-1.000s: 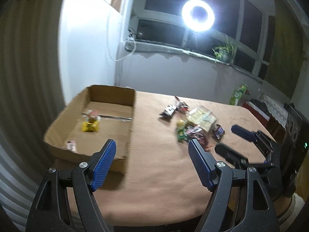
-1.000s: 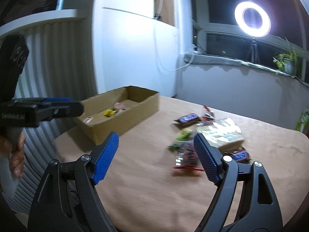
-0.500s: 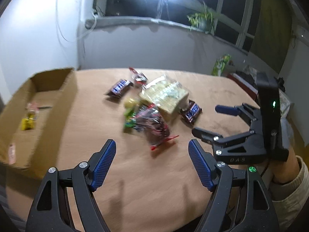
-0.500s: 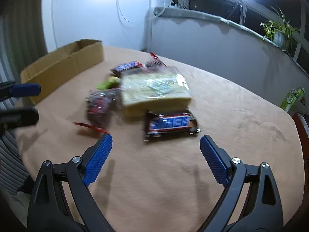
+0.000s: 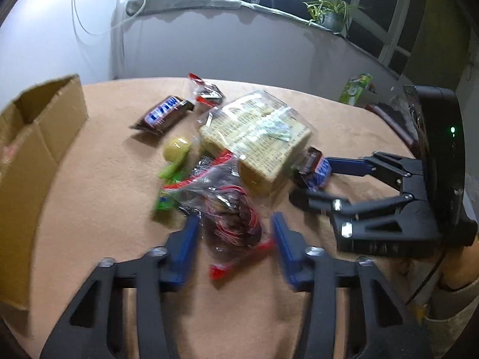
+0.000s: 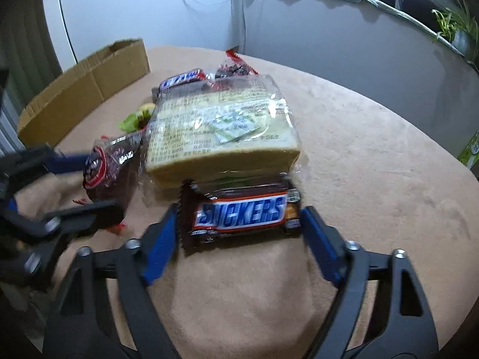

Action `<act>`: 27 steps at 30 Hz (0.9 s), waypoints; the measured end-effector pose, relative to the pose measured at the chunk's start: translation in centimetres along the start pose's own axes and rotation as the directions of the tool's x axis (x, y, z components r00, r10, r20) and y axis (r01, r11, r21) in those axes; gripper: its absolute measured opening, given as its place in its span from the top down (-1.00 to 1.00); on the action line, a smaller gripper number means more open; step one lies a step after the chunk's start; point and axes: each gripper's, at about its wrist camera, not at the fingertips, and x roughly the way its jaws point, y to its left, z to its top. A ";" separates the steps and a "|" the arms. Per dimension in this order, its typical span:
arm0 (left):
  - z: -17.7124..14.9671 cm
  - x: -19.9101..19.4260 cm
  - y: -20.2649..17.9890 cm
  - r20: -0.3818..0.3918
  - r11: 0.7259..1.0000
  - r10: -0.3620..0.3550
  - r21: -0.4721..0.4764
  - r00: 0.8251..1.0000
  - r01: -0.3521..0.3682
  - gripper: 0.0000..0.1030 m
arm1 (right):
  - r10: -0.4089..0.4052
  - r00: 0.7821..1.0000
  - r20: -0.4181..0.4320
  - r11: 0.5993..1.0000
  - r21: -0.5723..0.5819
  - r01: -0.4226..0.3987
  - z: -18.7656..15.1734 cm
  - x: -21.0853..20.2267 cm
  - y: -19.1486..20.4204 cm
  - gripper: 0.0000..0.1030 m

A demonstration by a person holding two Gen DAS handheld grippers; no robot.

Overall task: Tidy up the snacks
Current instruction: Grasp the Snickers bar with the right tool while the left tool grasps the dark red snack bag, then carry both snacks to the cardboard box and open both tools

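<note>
Both grippers have been brought down from over the cardboard box [image 5: 36, 137] onto the snack pile mid-table, jaws just narrowed: left gripper [image 5: 235, 239] straddling the dark red-trimmed bag [image 5: 230, 209], right gripper [image 6: 236, 230] bracketing the Snickers bar [image 6: 239, 214], neither visibly pinched yet, so pickup looks imminent.

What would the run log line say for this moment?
left claw: closing around dark candy bag | right claw: closing around Snickers bar | both on table | box: left

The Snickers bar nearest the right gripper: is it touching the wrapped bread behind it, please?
Cannot tell. In the right wrist view the Snickers bar overlaps the wrapped bread's near edge, so no gap or contact shows plainly.
</note>
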 end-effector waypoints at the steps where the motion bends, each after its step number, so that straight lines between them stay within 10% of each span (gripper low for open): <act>1: -0.2 -0.2 0.1 0.011 1.000 -0.006 -0.006 1.000 0.006 0.20 | 0.009 1.000 0.011 1.000 0.015 -0.009 0.0 -0.1 -0.4 -0.24; 27: -3.6 -6.8 3.2 0.116 0.993 -0.054 -0.101 0.992 0.066 0.33 | -0.056 0.997 0.051 0.998 0.039 0.054 0.1 -0.6 -0.4 -0.09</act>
